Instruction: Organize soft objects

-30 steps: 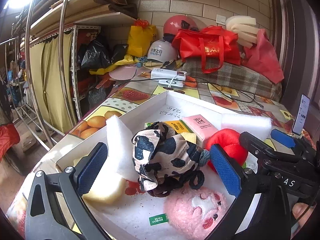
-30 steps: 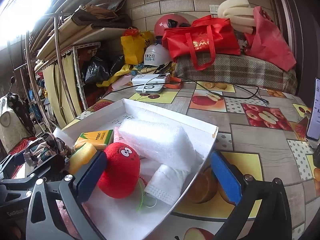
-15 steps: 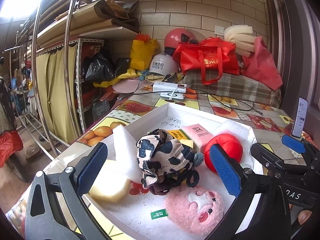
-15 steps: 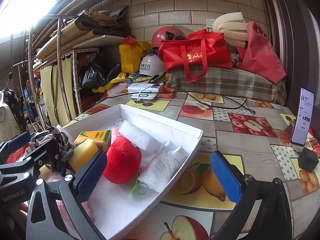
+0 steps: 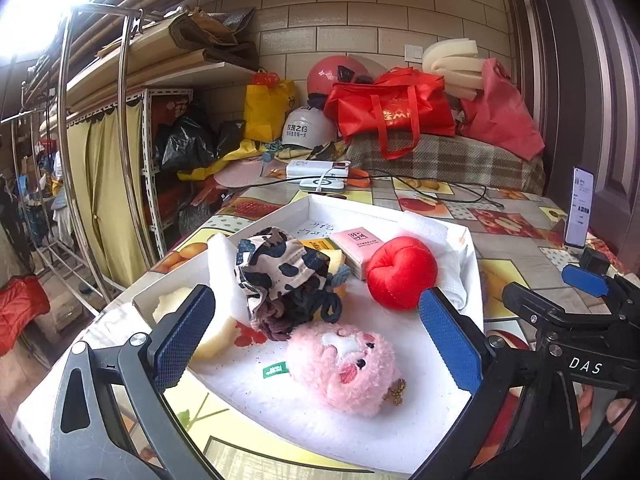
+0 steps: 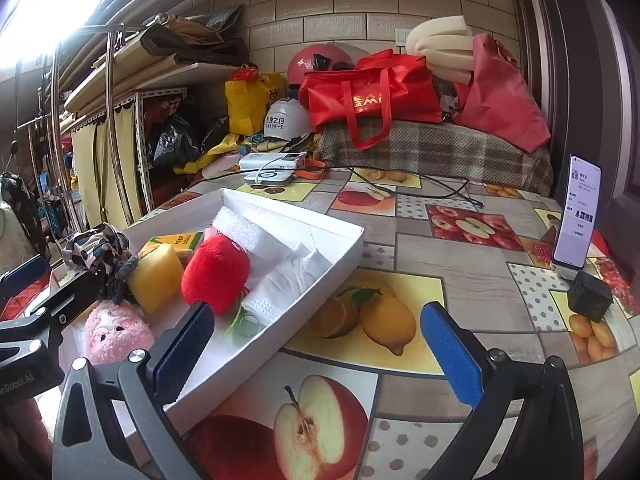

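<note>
Soft objects lie heaped in a shallow white tray (image 5: 472, 240) on the fruit-patterned surface (image 6: 460, 264). The left claw (image 5: 316, 332) hangs spread wide and empty over the tray's near end, framing a fuzzy pink plush (image 5: 344, 364) with a green tag. Just behind the plush sits a cow-print cloth (image 5: 276, 268) bunched over dark knitted cord, with a pale sponge (image 5: 212, 332) to its left and a round red plush (image 5: 400, 272) to its right. Farther back lie a pink packet (image 5: 356, 240) and white foam (image 6: 248, 228). The right claw (image 6: 316, 344) is likewise spread and empty, straddling the tray's right edge, above a folded white mask (image 6: 288, 284). Compared with a second ago, both claws have pulled back and risen, so more of the tray shows; the items inside lie as before.
</note>
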A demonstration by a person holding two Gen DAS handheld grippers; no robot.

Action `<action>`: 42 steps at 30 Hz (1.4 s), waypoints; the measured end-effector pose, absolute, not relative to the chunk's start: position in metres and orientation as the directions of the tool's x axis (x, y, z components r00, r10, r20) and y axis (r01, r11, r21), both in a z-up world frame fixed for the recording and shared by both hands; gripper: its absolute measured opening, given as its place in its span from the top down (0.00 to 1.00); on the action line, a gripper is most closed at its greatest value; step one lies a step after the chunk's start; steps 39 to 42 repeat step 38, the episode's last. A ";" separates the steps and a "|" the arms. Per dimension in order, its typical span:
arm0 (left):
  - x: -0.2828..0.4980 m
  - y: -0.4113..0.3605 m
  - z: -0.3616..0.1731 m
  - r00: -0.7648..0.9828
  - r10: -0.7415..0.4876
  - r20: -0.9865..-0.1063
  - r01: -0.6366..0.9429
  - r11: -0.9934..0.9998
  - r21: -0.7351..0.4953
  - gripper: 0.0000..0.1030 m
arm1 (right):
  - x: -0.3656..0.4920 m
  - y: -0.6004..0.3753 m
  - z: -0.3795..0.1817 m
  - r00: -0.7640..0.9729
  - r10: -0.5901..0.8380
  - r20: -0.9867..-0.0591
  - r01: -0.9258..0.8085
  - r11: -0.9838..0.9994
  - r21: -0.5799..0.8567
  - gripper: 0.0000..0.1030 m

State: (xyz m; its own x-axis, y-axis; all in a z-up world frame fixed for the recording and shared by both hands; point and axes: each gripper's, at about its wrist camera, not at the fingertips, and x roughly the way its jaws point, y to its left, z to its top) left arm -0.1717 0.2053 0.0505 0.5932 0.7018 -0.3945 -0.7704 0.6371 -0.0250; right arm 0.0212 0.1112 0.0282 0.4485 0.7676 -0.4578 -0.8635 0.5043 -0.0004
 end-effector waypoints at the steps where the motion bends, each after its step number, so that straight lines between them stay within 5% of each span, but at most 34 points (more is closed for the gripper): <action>1: -0.170 0.199 0.051 0.597 0.698 -0.396 -0.764 0.645 -0.016 0.00 | 0.024 0.102 0.028 0.447 0.767 -0.459 -0.861 0.509 0.011 0.00; 17: -0.122 0.140 0.038 0.598 0.559 -0.573 -0.699 0.714 -0.033 0.00 | 0.049 -0.049 0.029 0.581 0.661 -0.475 -0.758 0.652 -0.019 0.00; 25: -0.125 0.118 0.046 0.584 0.650 -0.486 -0.732 0.681 0.032 0.00 | 0.051 -0.070 0.037 0.633 0.658 -0.407 -0.711 0.703 0.031 0.00; 42: -0.124 0.125 0.043 0.570 0.646 -0.508 -0.739 0.673 0.027 0.00 | 0.049 -0.072 0.038 0.633 0.667 -0.393 -0.714 0.699 0.035 0.00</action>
